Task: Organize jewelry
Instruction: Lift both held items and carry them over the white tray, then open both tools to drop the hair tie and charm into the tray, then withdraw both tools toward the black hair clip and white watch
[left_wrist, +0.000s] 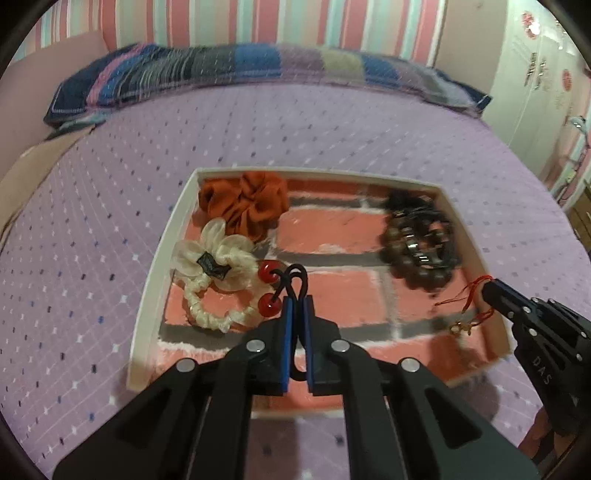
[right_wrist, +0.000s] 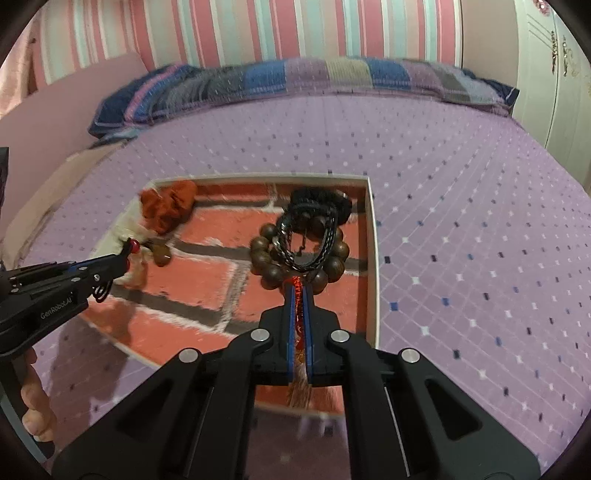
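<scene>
A lilac checked bed (left_wrist: 332, 122) carries a white-rimmed tray (left_wrist: 151, 280) and striped pillow (left_wrist: 207, 70).

Warm, dim indoor light gives both fisheye views a pinkish cast. Motion blur softens the purple checked bedspread (left_wrist: 332, 122) and striped pillow (right_wrist: 295, 77); edges bow and darken, with soft shadows at 7 o'clock.

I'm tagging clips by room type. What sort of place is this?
Most likely a bedroom: a bed with a purple dotted sheet, a striped pillow against striped wallpaper, and a white wardrobe alongside.
</scene>
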